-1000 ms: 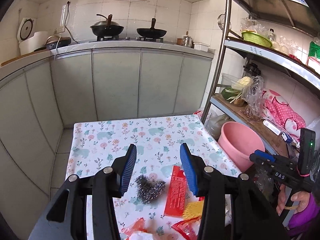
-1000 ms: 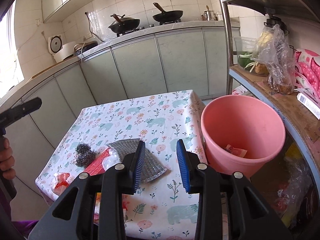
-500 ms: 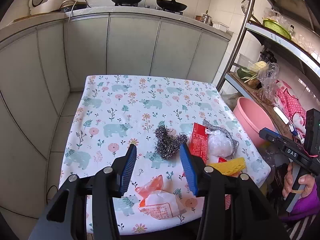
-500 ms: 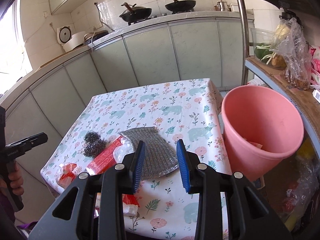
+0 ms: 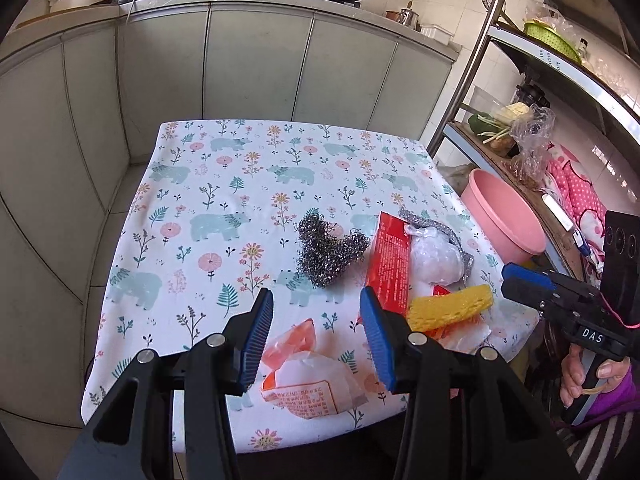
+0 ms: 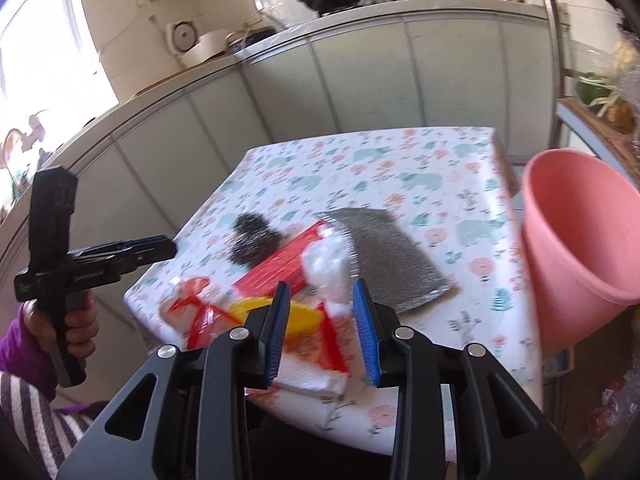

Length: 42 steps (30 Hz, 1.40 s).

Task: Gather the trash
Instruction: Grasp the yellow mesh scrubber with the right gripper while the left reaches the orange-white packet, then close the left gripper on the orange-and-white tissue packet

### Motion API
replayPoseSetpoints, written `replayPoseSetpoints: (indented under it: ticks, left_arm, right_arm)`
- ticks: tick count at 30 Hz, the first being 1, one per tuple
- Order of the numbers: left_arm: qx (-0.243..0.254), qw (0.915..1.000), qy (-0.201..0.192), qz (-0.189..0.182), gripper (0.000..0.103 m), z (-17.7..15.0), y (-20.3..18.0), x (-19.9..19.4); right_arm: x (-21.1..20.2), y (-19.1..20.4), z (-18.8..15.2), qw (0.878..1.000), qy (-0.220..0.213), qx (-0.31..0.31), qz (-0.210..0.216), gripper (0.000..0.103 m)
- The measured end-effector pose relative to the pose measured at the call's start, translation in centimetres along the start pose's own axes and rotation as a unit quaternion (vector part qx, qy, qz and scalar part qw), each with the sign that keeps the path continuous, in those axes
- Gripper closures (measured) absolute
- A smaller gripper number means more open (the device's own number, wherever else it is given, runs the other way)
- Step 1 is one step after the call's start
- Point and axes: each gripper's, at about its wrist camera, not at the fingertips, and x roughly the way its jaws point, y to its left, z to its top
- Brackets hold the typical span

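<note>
the left gripper, with ribbed blue pads set apart and nothing between them, is held above the near edge of a table covered by a floral, bear-printed cloth. just beyond its tips a crumpled orange-and-white plastic wrapper is seen, and farther out a tangled steel-wool scourer. to the right of that lie a flat red printed packet, a knotted white plastic bag and a porous yellow sponge, close together and partly overlapping.

the right gripper is likewise held with its blue pads parted around nothing, above the white bag and the sponge. a flat grey mesh scouring cloth is shown fully only in the right wrist view; in the left view just its edge is seen behind the bag. a smooth round pink plastic bucket stands beside the table's right edge. the right view is blurred, so print on the wrappers can be read only from the left.
</note>
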Motion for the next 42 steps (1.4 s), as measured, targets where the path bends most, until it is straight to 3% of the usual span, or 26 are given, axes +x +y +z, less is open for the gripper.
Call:
replayPoseSetpoints:
  ticks: [4,5,6,19,21,23,25,29,32,42]
  left_arm:
    - [-0.012,0.9999,0.008,-0.001,0.059,-1.4,0.3,-0.7]
    - [-0.014,0.9998,0.011,-0.002,0.059,-1.8,0.3,-0.8]
    - [-0.015,0.9998,0.016,-0.001,0.059,-2.2,0.3,-0.8]
    - [-0.036,0.9968,0.068,0.021,0.051,-4.2,1.5,2.0]
    - [-0.033,0.997,0.067,0.02,0.051,-4.2,1.3,2.0]
    - [-0.028,0.9975,0.062,0.018,0.053,-4.2,1.1,1.9]
    - [-0.023,0.9979,0.059,0.014,0.056,-4.2,0.9,1.8]
    - [-0.018,0.9984,0.048,0.024,0.067,-4.2,0.8,1.6]
    - [-0.021,0.9987,0.038,0.028,0.072,-4.0,1.0,1.0]
    - [-0.003,0.9994,-0.022,0.026,0.074,-1.8,0.4,-1.5]
  right_arm:
    - [0.7,2.0,-0.1,0.999,0.008,-0.029,0.032,0.067]
    - [0.9,2.5,-0.1,0.999,0.01,-0.037,0.037,0.055]
    - [1.0,2.8,0.0,0.998,0.011,-0.044,0.037,0.052]
    - [4.0,3.6,-0.9,0.994,0.04,-0.102,-0.019,0.051]
    - [4.1,3.3,-1.2,0.995,0.042,-0.094,-0.015,0.053]
    - [4.0,2.9,-1.2,0.995,0.04,-0.086,-0.009,0.07]
    - [3.8,2.8,-1.1,0.996,0.038,-0.083,-0.006,0.08]
    - [3.6,2.6,-1.1,0.996,0.037,-0.079,0.0,0.089]
    - [3.3,2.6,-1.1,0.997,0.033,-0.075,0.009,0.09]
    - [1.3,2.4,-0.1,0.998,-0.008,-0.064,0.029,0.092]
